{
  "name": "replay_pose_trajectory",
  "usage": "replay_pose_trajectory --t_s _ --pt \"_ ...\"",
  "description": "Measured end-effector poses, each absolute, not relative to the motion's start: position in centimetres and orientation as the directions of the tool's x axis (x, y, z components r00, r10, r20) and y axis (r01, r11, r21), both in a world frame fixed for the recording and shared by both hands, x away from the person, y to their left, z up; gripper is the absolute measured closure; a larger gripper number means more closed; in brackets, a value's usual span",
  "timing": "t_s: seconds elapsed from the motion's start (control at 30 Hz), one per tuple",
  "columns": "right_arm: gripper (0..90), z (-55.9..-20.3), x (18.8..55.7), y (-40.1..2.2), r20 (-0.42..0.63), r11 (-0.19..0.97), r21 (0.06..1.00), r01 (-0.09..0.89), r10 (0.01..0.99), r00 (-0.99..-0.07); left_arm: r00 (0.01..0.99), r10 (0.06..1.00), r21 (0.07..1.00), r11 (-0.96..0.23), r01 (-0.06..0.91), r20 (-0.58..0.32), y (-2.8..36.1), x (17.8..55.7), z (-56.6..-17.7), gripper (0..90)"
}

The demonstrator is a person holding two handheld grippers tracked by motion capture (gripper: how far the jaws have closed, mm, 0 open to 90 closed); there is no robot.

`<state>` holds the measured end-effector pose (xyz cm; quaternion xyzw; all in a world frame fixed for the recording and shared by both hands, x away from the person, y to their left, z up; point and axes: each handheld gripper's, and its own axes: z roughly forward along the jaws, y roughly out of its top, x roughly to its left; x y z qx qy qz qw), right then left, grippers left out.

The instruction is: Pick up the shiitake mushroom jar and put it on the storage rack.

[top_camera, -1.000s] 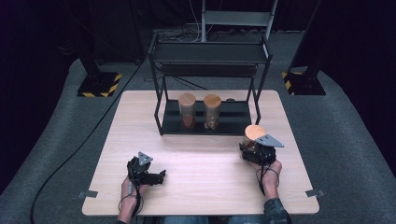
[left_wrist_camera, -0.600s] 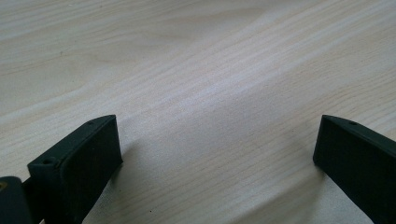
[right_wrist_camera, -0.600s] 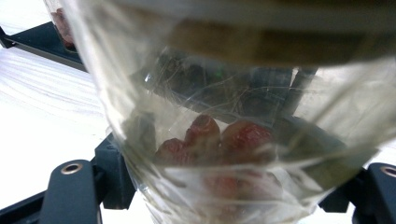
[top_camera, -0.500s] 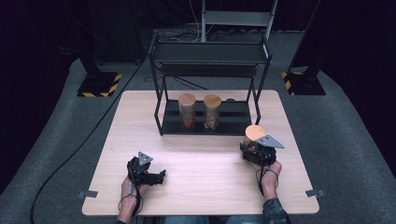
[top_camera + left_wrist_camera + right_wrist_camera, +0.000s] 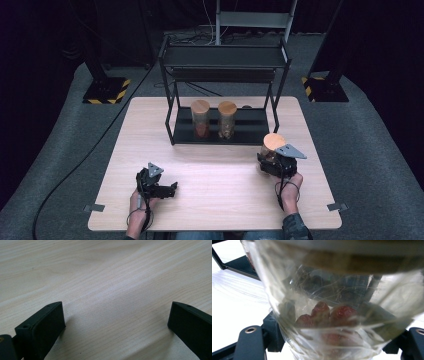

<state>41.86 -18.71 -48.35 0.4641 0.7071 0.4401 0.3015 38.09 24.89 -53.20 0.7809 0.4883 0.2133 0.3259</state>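
So the glass jar (image 5: 272, 148) in my right tool (image 5: 274, 161) is standing upright, long axis vertical, cork lid up, clear glass with some reddish dried fruit in the bottom. The tool's clamped on it at the right side of the tabletop (image 5: 215, 185), just in front of the black rack's (image 5: 223, 55) right leg. My left tool (image 5: 159, 189) sits spread wide with nothing in it, down at the near left.

The jar (image 5: 332, 302) is clear glass with a tan lid and red fruit inside. The desk (image 5: 220, 200) is pale wood-grain; the rack (image 5: 225, 55) black
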Motion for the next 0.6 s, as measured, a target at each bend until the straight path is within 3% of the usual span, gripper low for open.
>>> replay_pose_trajectory --t_s 0.6 --pt "24.3 -46.9 41.6 -18.5 -0.027 0.192 0.906 0.377 0.915 -0.402 0.433 0.901 0.716 -0.312 0.624 0.015 24.9 38.1 -53.2 0.3"
